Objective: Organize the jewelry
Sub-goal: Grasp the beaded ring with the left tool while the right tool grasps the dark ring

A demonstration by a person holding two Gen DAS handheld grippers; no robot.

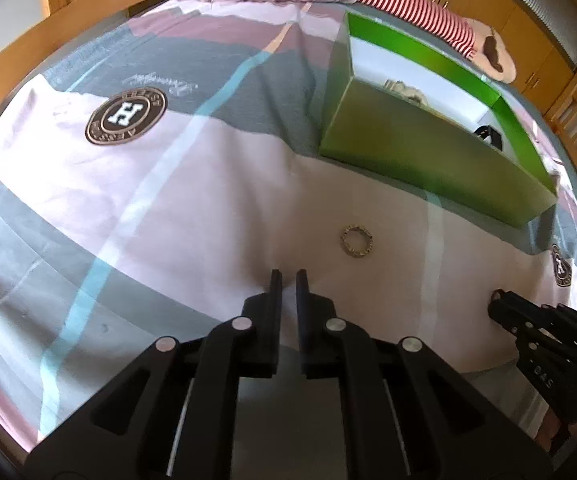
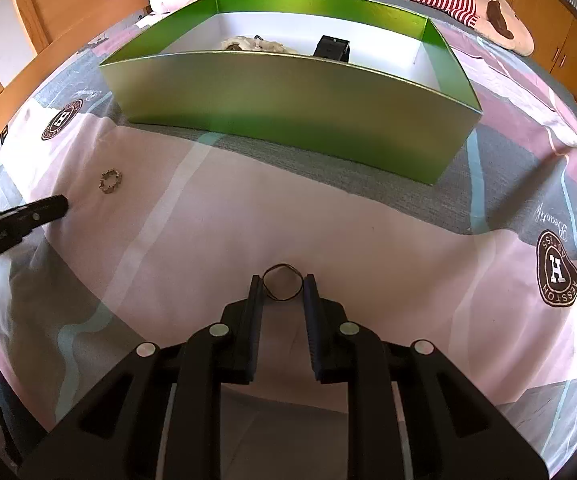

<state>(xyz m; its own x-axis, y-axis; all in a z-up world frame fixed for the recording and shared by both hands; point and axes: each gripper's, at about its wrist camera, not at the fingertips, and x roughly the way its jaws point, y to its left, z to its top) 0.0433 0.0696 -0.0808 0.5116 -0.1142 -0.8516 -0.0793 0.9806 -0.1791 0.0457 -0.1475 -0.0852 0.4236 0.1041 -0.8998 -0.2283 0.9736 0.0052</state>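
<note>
Left wrist view: the left gripper (image 1: 289, 280) hangs low over the bed (image 1: 168, 184), its fingers (image 1: 275, 284) drawn close with only a narrow slit between them and nothing in it. At about one o'clock from the tips lies a silver beaded ring (image 1: 356, 242), near but untouched. Farther off at one to two o'clock stands the green box (image 1: 428, 152), open-topped, with pale jewelry and a dark item on its white floor. The right gripper (image 1: 500, 300) shows at three o'clock.

Right wrist view: the right gripper (image 2: 283, 282) has its fingers (image 2: 255, 292) parted around a thin dark loop (image 2: 283, 283), a band or bangle lying flat on the bed; they flank it and seem not yet to pinch it. The box sits at twelve o'clock, the beaded ring at ten o'clock beside the left gripper's tip.

Risks, as I judge them: the loop is thin and the bedding soft, so closing fingers may pinch the sheet instead, or flatten the loop so it springs out.
</note>
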